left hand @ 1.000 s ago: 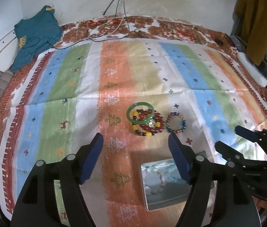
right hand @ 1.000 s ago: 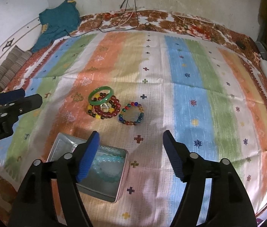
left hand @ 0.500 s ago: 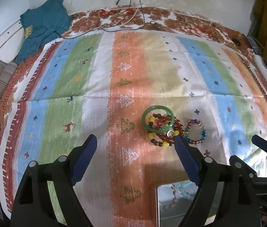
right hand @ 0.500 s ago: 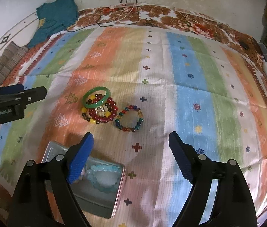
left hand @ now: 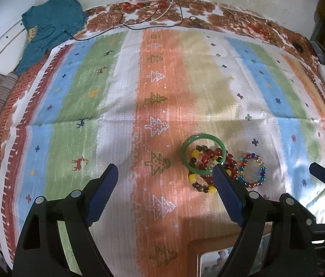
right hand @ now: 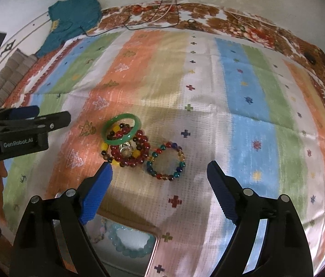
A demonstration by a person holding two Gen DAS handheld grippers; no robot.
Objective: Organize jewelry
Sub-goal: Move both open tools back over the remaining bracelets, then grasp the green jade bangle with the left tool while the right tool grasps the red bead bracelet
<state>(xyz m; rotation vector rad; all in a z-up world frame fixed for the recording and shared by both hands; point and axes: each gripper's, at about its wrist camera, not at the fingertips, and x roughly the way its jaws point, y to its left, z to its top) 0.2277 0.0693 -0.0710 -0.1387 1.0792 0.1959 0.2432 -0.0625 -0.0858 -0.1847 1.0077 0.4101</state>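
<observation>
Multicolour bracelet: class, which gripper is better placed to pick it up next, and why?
Probably right. The multicolour bracelet lies clear between the open right gripper fingers; the left gripper sits to one side of it.

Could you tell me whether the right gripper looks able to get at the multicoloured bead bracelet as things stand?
Probably yes: the right gripper is open and empty, and the multicoloured bracelet lies flat just ahead, uncovered, barely touching the red bracelet.

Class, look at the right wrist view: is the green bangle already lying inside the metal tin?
No: the green bangle lies on the striped cloth, leaning on the red beaded bracelets, while the metal tin holds a pale blue bead bracelet.
</observation>
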